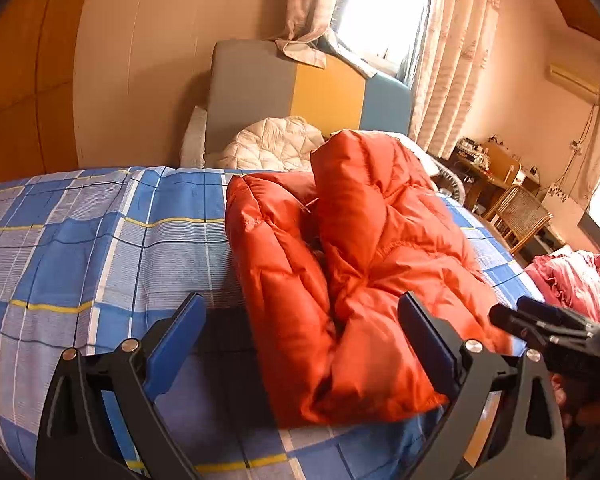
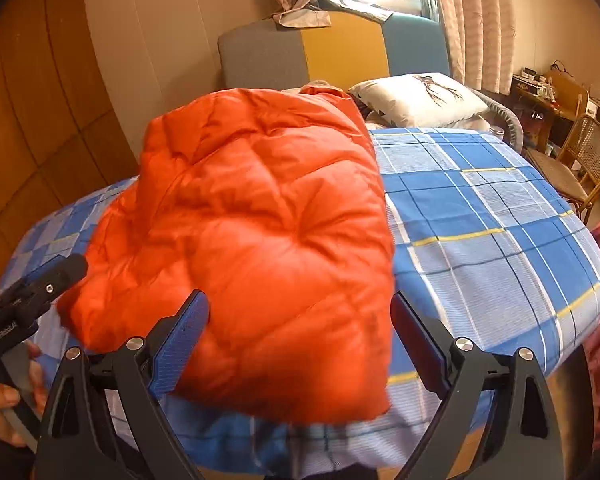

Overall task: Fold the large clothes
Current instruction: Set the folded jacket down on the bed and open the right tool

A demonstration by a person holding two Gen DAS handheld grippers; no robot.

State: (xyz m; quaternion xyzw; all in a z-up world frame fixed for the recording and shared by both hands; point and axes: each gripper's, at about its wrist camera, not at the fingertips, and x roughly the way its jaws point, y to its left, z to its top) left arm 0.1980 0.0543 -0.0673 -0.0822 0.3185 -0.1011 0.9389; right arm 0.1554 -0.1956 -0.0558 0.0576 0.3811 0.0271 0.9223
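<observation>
Here, a big orange puffy jacket point(image 1: 364, 264) lay on the bed point(image 1: 80, 240), on top of the blue checked sheet, close to the near edge. It was already bunched into a thick bundle, with one part standing up at the far end.

The jacket looked light and very soft, full of air, so it would likely squash down when pressed and puff back up again. Its cloth looked smooth and a bit shiny, so it could slip. A good place to grab seemed to be a stitched edge or the hem near the front, where the cloth is thinner.

The left hand-held gripper point(image 1: 304, 344) was spread wide, with the near end of the jacket sitting between its two blue pads. It held nothing. The right hand-held gripper point(image 2: 300, 340) was spread wide too, with the jacket's near edge between its pads, and it was not pinching anything either.
</observation>
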